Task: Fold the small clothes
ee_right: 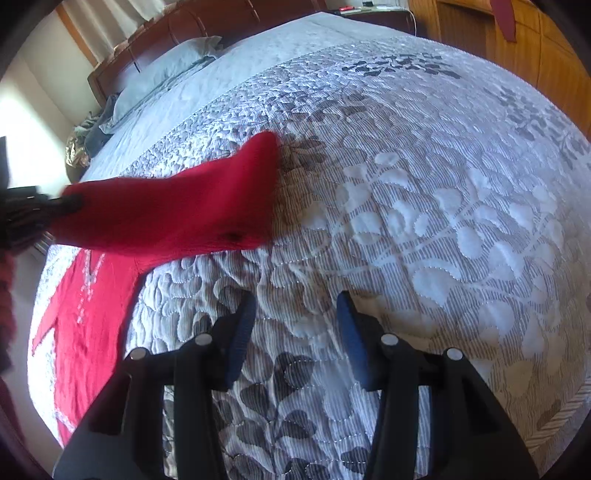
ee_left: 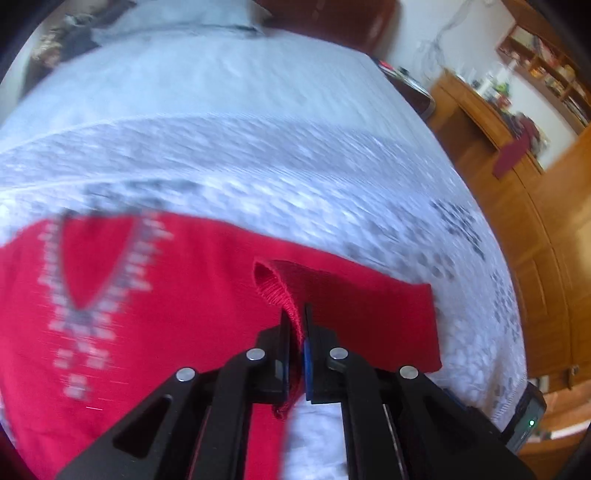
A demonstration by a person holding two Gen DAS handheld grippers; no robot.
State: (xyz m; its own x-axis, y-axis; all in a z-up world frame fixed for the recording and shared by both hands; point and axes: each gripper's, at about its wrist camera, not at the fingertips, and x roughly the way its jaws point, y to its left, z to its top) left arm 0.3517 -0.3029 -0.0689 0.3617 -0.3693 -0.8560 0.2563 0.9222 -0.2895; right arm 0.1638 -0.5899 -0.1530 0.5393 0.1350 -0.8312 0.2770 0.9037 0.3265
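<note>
A red top [ee_left: 155, 295] with a white-patterned V neckline [ee_left: 92, 273] lies on the bed. My left gripper [ee_left: 295, 325] is shut on the hemmed edge of its sleeve [ee_left: 280, 291], and the cloth curls up between the pads. From the right wrist view that sleeve [ee_right: 177, 210] is lifted off the quilt and stretched toward the left gripper [ee_right: 55, 206] at the left edge, while the body of the top [ee_right: 88, 306] lies flat below it. My right gripper [ee_right: 295, 306] hovers open over bare quilt, to the right of the top, with nothing between its fingers.
The bed has a grey and white leaf-patterned quilt [ee_right: 424, 206], with a pillow [ee_right: 162, 77] and wooden headboard [ee_right: 155, 33] at the far end. Wooden cabinets [ee_left: 535, 229] stand along the bed's right side. A small black device [ee_left: 528, 417] sits at the bed's near right corner.
</note>
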